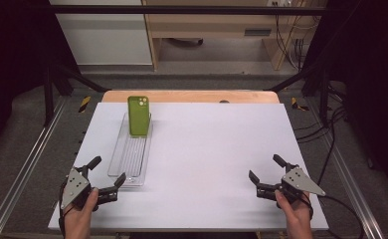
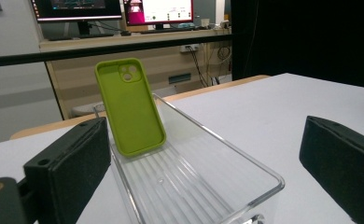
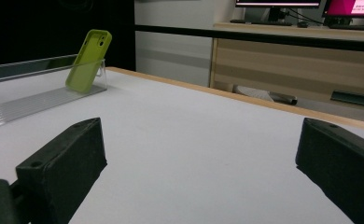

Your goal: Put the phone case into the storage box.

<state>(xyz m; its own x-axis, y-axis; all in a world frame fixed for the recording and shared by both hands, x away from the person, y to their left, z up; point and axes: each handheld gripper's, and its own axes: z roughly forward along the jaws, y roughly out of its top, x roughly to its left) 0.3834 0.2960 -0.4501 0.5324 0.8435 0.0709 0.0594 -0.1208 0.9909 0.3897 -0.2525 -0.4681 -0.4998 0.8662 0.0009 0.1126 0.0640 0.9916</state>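
High view shows the green phone case [image 1: 138, 115] leaning upright at the clear tray's [image 1: 124, 174] far end; the left claw [image 1: 104, 177], jaws apart, should approach slowly, pinching its side edges.

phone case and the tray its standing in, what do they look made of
Phone case: probably silicone or soft rubber, a matte lime green with rounded edges and no glare. Tray: looks like clear hard plastic, maybe acrylic; the table shows through it, its rim catches glossy highlights and its floor is ribbed.
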